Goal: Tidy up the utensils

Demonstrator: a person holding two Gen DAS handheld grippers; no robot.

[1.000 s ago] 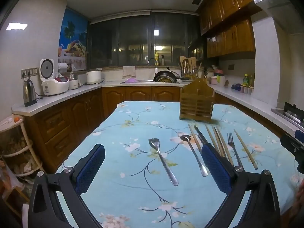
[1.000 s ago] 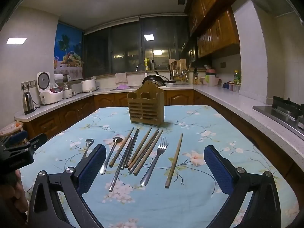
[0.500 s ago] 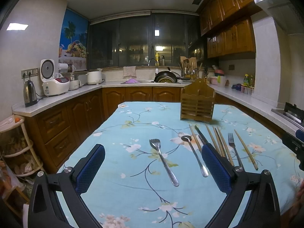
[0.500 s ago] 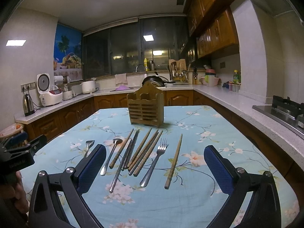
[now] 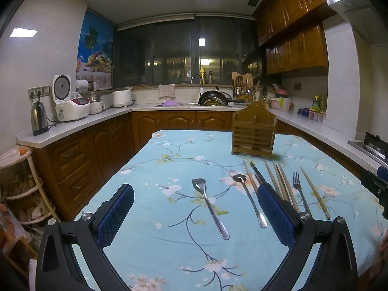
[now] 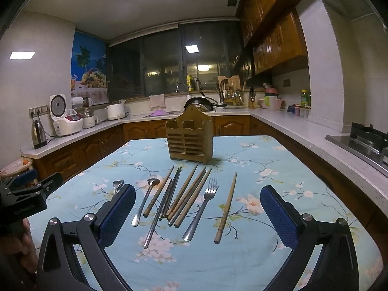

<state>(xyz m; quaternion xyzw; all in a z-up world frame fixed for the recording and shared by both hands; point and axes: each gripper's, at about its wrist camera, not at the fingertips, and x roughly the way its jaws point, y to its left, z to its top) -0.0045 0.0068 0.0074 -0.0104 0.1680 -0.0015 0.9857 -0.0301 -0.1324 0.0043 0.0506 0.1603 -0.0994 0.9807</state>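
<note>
Kitchen, dim lighting. The desk [image 6: 278, 160] carries a floral blue cloth. Wooden utensil holder [image 6: 190, 140] stands upright at the far end, with chopsticks [image 6: 186, 195], forks [image 6: 201, 209] and a spoon [image 6: 145, 198] lying loose before it. Left tool [image 5: 195, 214] and right tool [image 6: 197, 214] both spread apart, empty, above the desk.

Left tool [image 5: 194, 214] and right tool [image 6: 197, 212] both hover level, fingers spread wide.
</note>
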